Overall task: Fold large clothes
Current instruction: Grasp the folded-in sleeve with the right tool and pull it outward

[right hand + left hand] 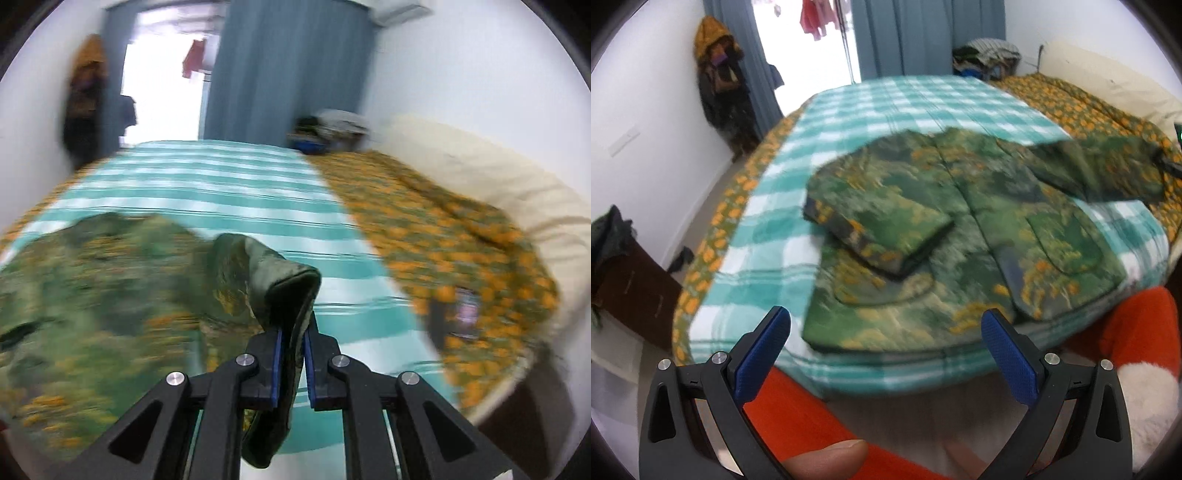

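A large green jacket with an orange floral print lies spread on a teal and white checked blanket on the bed. Its left sleeve is folded across the body. Its right sleeve stretches out to the right, lifted off the bed. My left gripper is open and empty, back from the jacket's near hem. My right gripper is shut on the right sleeve's cuff, held above the blanket. The jacket's body lies to its left, blurred.
An orange-flowered bedspread covers the bed's right side, with a cream pillow beyond. A pile of clothes sits at the far corner. Clothes hang on the left wall. The person's red-clad legs are near the bed's front edge.
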Demonstrator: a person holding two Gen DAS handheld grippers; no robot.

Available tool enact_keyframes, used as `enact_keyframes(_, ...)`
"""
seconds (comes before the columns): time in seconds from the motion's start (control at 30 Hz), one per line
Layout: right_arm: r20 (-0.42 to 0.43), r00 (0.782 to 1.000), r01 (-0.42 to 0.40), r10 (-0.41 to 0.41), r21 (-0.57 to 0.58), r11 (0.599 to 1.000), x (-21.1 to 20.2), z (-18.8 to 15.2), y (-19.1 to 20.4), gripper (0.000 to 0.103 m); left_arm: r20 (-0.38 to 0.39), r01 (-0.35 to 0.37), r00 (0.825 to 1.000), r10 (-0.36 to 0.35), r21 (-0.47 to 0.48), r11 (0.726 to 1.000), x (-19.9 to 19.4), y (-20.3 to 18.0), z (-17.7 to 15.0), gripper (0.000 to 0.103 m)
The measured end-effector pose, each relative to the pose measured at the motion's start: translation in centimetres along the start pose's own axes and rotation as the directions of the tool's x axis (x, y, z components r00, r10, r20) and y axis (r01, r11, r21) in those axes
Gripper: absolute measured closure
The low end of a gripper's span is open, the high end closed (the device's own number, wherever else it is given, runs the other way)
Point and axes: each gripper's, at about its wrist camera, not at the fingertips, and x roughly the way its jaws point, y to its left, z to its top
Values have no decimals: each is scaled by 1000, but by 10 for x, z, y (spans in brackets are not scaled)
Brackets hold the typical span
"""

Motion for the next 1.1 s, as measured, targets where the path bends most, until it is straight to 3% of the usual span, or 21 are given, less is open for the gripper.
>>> enact_keyframes(0.03, -15, 997, 79, -79, -14, 997, 9, -1, -10, 68, 16, -20, 1000, 20, 8, 1000, 2, 3, 3, 0)
enact_keyframes(0.07, -21, 986, 164, -165, -28, 986, 17, -3, -18, 58, 27, -39, 999, 38, 18, 999, 5, 5, 6, 0)
enact_keyframes(0.13, -34, 974, 222, -222, -1, 975, 19, -10, -28, 58, 40, -59, 998, 57, 37, 998, 12, 9, 11, 0)
enact_keyframes(0.27, -38, 995, 96, -94, 47, 994, -2, -34, -3, 55, 1, -82, 997, 83, 97, 992, 37, 10, 21, 0)
enact_keyframes(0.37, -11, 999, -37, 37, 28, 999, -33, -62, 43, 55, -61, -19, 998, 28, 139, 990, 68, 9, 37, 1)
enact_keyframes(0.47, 0, 987, -163, 163, 52, 985, -61, -90, 82, 54, -96, 76, 994, -61, 157, 985, 94, 5, 51, 1)
enact_keyframes(0.57, -10, 970, -241, 241, 41, 970, -88, -114, 126, 54, -170, 199, 973, -157, 266, 943, 134, -13, 62, 1)
enact_keyframes(0.7, -39, 937, -349, 348, 2, 937, -112, -133, 167, 54, -207, 167, 975, -82, 436, 884, 187, -43, 59, 1)
enact_keyframes(0.73, -48, 928, -370, 370, -9, 929, -116, -135, 173, 54, -217, 156, 974, -63, 446, 881, 201, -44, 58, 1)
enact_keyframes(0.77, -52, 924, -379, 378, -18, 925, -120, -138, 178, 54, -232, 151, 971, -50, 442, 884, 214, -42, 59, 9)
enact_keyframes(0.8, -54, 921, -387, 385, -29, 922, -125, -140, 182, 54, -257, 157, 965, -47, 425, 892, 226, -38, 60, 29)
enact_keyframes(0.83, -54, 919, -394, 391, -38, 918, -129, -142, 186, 54, -282, 176, 957, -62, 398, 900, 233, -32, 60, 41)
enact_keyframes(0.87, -52, 915, -402, 399, -48, 915, -134, -144, 189, 54, -336, 256, 930, -147, 308, 916, 242, -19, 64, 66)
enact_keyframes(0.9, -50, 914, -405, 403, -59, 912, -139, -146, 193, 54, -348, 299, 914, -206, 237, 924, 245, -9, 67, 95)
enact_keyframes(0.97, -42, 914, -405, 402, -81, 911, -145, -149, 198, 54, -317, 297, 919, -235, 163, 941, 237, 7, 75, 97)
enact_keyframes(1.1, -36, 910, -414, 412, -80, 907, -146, -149, 197, 54, -173, 247, 956, -235, 53, 967, 188, 61, 104, 97)
